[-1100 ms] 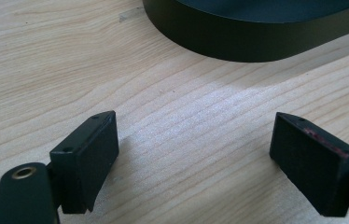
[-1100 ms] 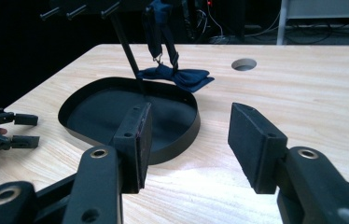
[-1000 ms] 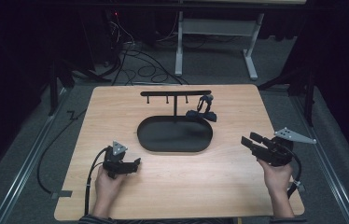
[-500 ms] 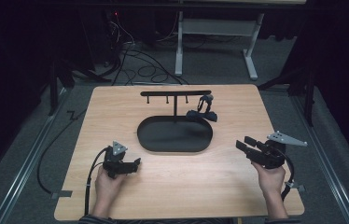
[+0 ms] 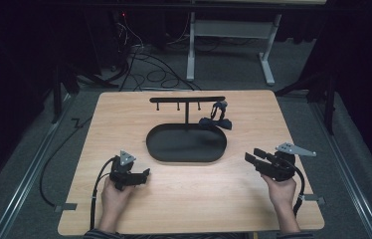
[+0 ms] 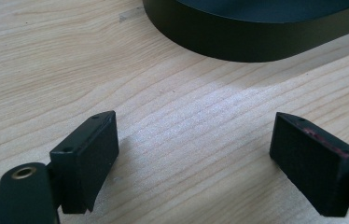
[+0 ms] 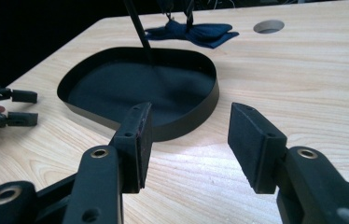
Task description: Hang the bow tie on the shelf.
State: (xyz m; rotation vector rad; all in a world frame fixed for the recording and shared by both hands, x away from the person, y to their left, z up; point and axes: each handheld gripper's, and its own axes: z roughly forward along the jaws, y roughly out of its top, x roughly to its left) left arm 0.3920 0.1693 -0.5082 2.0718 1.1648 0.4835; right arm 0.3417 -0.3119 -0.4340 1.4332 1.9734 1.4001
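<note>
The right gripper point(image 5: 251, 155) has slid inward toward the black tray point(image 5: 186, 158), jaws apart and empty. The left gripper point(image 5: 146, 174) (unmoved) gapes wide, tray ahead. A dark bow tie point(image 7: 192, 32) lies beyond the tray.

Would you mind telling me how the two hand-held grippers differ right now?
The left hand-held gripper sits near the tray's left end, its jaws spread wide; the right hand-held gripper sits off the tray's right end, its jaws closer together. Both are open, empty and low over the table.
</note>
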